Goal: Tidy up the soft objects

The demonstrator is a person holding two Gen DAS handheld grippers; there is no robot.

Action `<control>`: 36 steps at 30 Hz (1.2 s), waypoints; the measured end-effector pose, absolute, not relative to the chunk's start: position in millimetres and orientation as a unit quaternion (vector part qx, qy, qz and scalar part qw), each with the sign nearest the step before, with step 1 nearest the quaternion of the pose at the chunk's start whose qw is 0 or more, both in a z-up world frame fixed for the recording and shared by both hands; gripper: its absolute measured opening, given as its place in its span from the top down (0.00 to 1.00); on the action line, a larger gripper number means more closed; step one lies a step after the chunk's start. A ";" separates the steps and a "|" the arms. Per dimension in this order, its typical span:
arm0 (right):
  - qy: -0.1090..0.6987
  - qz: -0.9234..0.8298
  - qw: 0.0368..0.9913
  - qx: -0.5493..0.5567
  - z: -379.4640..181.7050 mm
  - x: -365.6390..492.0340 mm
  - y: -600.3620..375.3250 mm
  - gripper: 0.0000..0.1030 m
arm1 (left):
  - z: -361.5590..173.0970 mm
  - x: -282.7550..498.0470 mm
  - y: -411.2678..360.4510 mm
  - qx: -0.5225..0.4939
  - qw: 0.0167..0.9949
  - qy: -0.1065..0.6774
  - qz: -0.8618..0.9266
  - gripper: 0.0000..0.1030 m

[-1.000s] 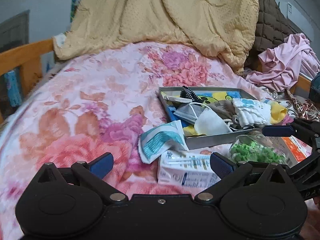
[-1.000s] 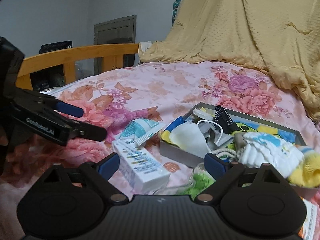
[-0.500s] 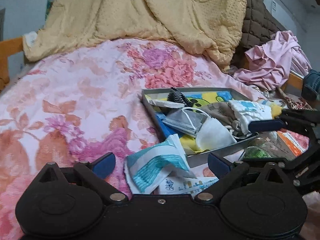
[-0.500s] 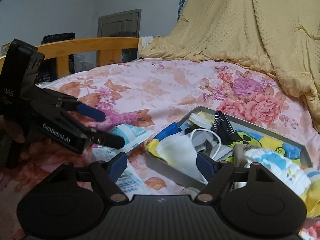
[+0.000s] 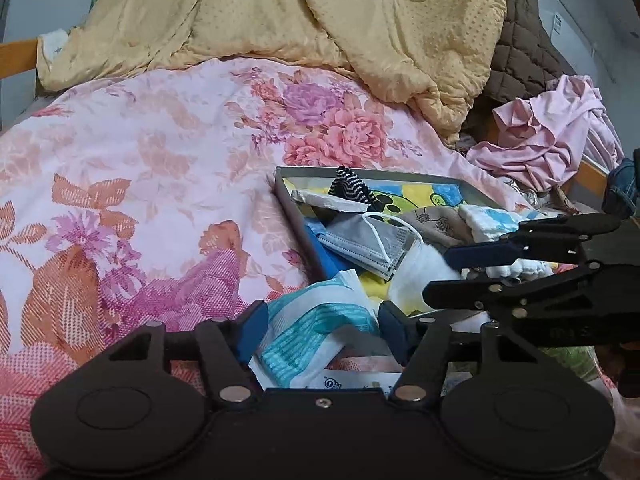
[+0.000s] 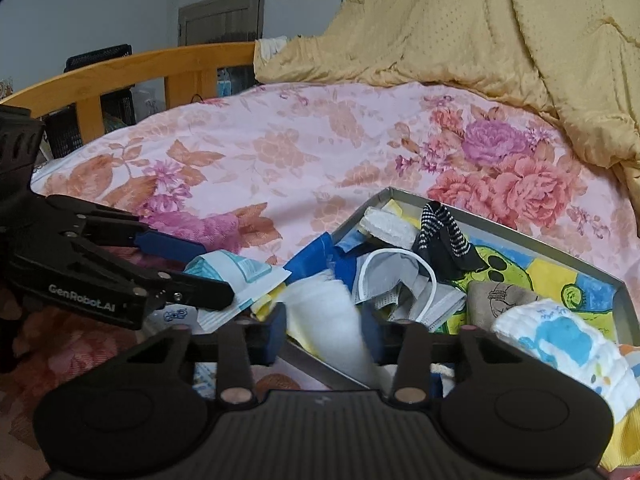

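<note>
A grey tray (image 5: 288,208) (image 6: 500,220) on the floral bedspread holds a grey mask (image 5: 368,240), a striped sock (image 5: 348,188), a blue-and-white cloth (image 6: 560,336) and other soft pieces. A teal-and-white soft pack (image 5: 320,320) (image 6: 236,268) lies just outside the tray's near corner. My left gripper (image 5: 325,330) (image 6: 218,272) is closing, with both pads against that pack. A white mask (image 6: 328,312) (image 5: 420,264) hangs over the tray's near rim. My right gripper (image 6: 324,332) (image 5: 436,274) is closing with the mask filling the gap between its pads.
A white printed box (image 5: 352,380) lies under the teal pack. A yellow quilt (image 5: 320,20) is heaped at the back, with a pink garment (image 5: 552,136) to its right. A wooden bed rail (image 6: 140,68) runs along the far left. The floral bedspread (image 5: 140,160) stretches left of the tray.
Both grippers have moved forward toward the tray's near corner and their jaws have narrowed, the left around the teal pack, the right around the white mask. The green bag has left view.
</note>
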State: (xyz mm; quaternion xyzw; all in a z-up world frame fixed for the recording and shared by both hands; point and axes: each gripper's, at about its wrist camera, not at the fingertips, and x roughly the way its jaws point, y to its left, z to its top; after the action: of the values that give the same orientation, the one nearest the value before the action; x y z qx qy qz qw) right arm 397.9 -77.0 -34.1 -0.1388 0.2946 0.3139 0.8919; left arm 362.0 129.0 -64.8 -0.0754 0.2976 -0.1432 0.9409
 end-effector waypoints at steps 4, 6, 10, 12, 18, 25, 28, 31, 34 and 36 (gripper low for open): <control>0.299 0.319 0.889 -0.140 -35.3 400.5 -73.6 0.89 | -65.5 361.9 127.8 -0.074 0.942 0.294 -0.143 0.46; 0.299 0.322 0.887 -0.141 -35.9 401.0 -71.4 0.94 | -65.0 362.7 126.4 -0.073 0.943 0.293 -0.143 0.49; 0.297 0.325 0.887 -0.140 -36.7 401.3 -68.5 1.00 | -64.0 364.4 127.1 -0.081 0.944 0.286 -0.140 0.57; 0.293 0.319 0.891 -0.134 -34.7 401.1 -70.1 0.99 | -64.4 366.4 128.7 -0.087 0.944 0.288 -0.136 0.59; 0.291 0.317 0.894 -0.129 -30.5 405.7 -73.4 0.53 | -65.9 366.1 128.2 -0.089 0.944 0.286 -0.136 0.60; 0.315 0.315 0.884 -0.139 -37.1 418.5 -66.1 0.85 | -65.2 369.9 127.6 -0.095 0.945 0.281 -0.134 0.61; 0.310 0.319 0.885 -0.138 -37.2 416.7 -65.2 0.95 | -64.2 372.1 127.0 -0.097 0.946 0.278 -0.133 0.61; 0.303 0.315 0.890 -0.132 -35.0 416.9 -67.2 0.96 | -62.8 375.3 125.8 -0.100 0.947 0.274 -0.133 0.62; 0.296 0.308 0.897 -0.115 -28.9 421.0 -74.0 0.97 | -60.1 379.0 123.8 -0.102 0.949 0.266 -0.135 0.62; 0.292 0.300 0.902 -0.102 -23.2 425.3 -80.8 0.97 | -56.9 382.8 122.0 -0.106 0.950 0.262 -0.135 0.63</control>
State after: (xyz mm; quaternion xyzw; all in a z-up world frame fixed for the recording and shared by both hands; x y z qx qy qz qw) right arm 425.3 -80.8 -23.2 -0.1020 0.2924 0.3003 0.9022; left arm 382.8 122.0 -56.9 -0.1060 0.2622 -0.1348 0.9497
